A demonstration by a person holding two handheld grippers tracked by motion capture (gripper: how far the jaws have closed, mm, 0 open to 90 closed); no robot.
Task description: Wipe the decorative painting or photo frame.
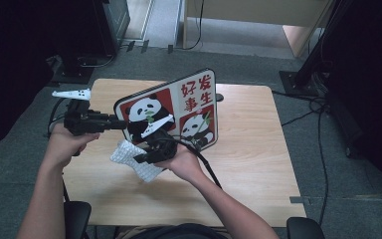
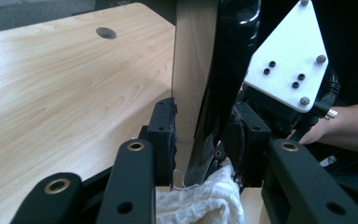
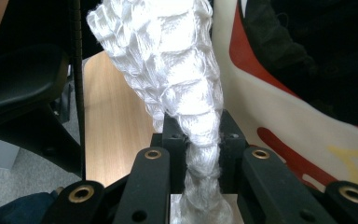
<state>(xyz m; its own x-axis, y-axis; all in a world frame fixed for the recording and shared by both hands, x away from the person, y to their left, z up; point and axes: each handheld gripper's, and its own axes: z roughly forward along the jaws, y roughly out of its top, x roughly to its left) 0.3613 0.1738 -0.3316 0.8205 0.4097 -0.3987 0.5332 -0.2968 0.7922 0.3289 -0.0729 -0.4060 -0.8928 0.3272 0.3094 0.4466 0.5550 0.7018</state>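
Observation:
A board (image 1: 194, 107) printed with pandas and red characters stands tilted up over the wooden table (image 1: 258, 149). My left gripper (image 1: 118, 123) is at the board's left edge. In the left gripper view its jaws (image 2: 205, 135) straddle that edge (image 2: 193, 84), with a pad against the wooden back and another against the dark front. My right gripper (image 1: 142, 159) is shut on a white woven cloth (image 1: 127, 154) just in front of the board's lower left corner. The cloth (image 3: 177, 70) rises bunched from between the jaws (image 3: 200, 135), next to the board's printed face (image 3: 284, 116).
The tabletop has a round cable hole (image 1: 220, 97) behind the board. Grey carpet surrounds the table, with a black stand base (image 1: 298, 79) and cables (image 1: 323, 149) to the right and dark equipment (image 1: 79, 64) at the back left.

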